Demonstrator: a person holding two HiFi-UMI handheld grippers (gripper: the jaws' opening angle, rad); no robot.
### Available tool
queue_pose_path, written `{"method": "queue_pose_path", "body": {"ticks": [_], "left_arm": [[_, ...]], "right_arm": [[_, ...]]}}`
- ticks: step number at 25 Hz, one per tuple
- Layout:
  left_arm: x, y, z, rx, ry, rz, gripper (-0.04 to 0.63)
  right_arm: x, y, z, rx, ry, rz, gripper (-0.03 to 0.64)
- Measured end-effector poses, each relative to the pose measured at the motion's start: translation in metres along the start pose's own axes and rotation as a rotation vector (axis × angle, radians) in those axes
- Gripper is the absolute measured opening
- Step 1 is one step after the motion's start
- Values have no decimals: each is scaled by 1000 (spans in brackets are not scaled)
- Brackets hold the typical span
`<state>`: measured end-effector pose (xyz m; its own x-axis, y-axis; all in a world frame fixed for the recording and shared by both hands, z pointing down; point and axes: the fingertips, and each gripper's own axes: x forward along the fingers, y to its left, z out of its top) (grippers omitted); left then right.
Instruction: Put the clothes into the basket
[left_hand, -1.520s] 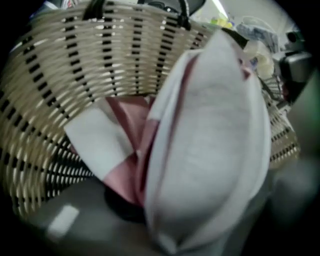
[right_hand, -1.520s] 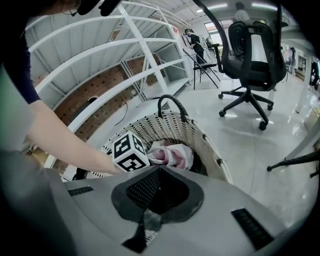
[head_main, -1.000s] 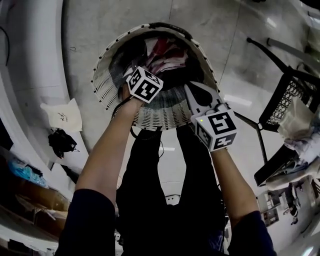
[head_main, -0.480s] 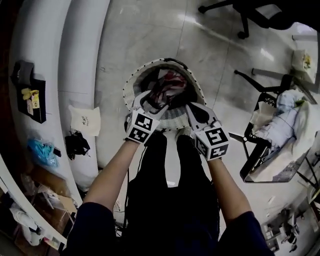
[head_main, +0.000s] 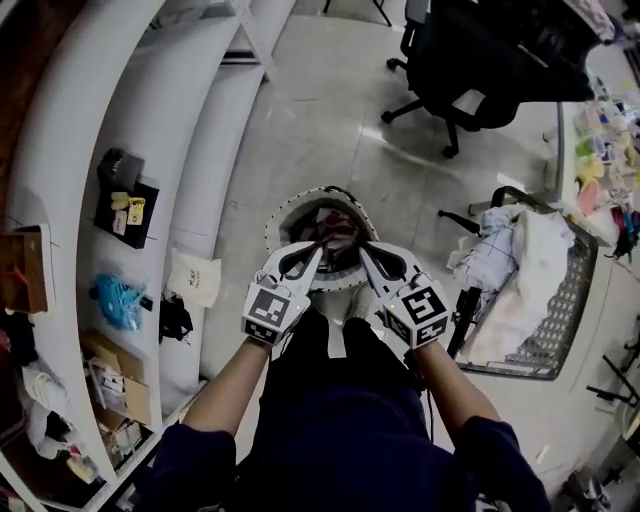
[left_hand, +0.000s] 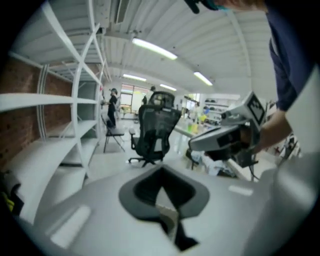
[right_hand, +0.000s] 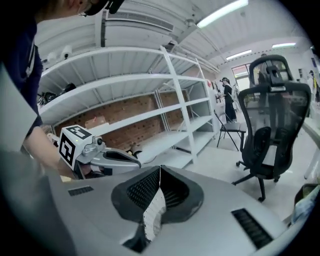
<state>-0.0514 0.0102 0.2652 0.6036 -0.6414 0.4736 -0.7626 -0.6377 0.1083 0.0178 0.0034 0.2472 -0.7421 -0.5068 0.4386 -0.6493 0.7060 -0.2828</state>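
Left gripper and right gripper hang empty, jaws together, over the round white woven basket at centre, red-and-dark clothes inside (drop looks done), so next I'd expect a reach for the white laundry pile, right.

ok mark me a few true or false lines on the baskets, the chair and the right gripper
1. The round white basket on the floor has clothes in it. True.
2. The right gripper holds a garment. False: its jaws are together with nothing between them.
3. A black office chair stands on the floor beyond the round white basket. True.
4. The dark mesh basket at the right is empty. False: pale laundry is piled in it.
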Motion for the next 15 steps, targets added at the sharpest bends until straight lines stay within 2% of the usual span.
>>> {"method": "queue_pose_path", "body": {"ticks": [6, 10, 13, 15], "left_arm": [[-53, -32, 86, 113, -117, 6, 3], [-83, -40, 104, 112, -171, 13, 3], [-102, -45, 144, 170, -243, 26, 3], [-110, -44, 156, 176, -281, 35, 3]], "right_arm": [[-48, 40, 65, -68, -128, 22, 8], [-67, 61, 92, -92, -191, 35, 8], [-80, 71, 117, -117, -244, 36, 8], [-88, 75, 128, -131, -268, 36, 8]]}}
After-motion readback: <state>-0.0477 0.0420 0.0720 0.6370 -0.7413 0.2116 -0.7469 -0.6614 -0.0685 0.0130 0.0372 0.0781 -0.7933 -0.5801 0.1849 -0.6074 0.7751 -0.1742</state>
